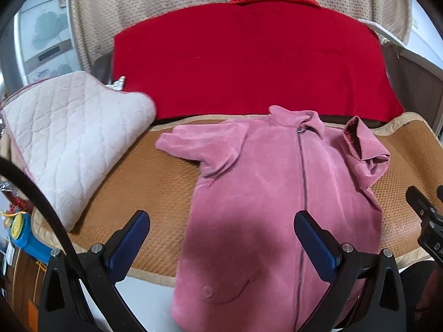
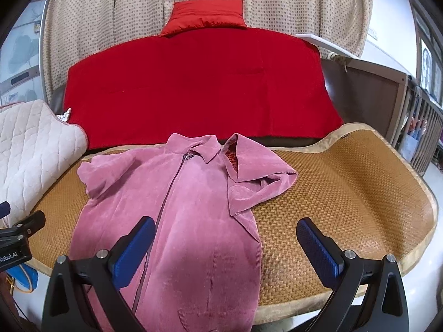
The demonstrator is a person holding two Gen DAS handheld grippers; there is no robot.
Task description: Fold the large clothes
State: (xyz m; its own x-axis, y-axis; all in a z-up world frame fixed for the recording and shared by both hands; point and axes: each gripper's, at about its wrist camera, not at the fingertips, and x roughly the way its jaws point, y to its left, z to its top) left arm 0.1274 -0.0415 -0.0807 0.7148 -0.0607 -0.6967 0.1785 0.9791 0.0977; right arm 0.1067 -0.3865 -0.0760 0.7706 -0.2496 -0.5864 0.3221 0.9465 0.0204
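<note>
A pink corduroy jacket (image 1: pixel 265 193) lies zip-up on a woven brown mat (image 1: pixel 149 182), collar away from me, its hem hanging over the mat's near edge. Both sleeves are folded in over the body; the right one shows red lining. My left gripper (image 1: pixel 221 224) is open and empty above the jacket's lower left part. In the right wrist view the jacket (image 2: pixel 177 207) lies left of centre on the mat (image 2: pixel 346 193). My right gripper (image 2: pixel 225 229) is open and empty above the jacket's lower right edge.
A folded white quilted blanket (image 1: pixel 69 138) lies on the mat's left end. A red blanket (image 1: pixel 249 63) and a red cushion (image 2: pixel 205 15) lie behind the mat, before a dotted curtain. A wooden crib rail (image 2: pixel 415 127) stands at right. Toys (image 1: pixel 19 229) sit low left.
</note>
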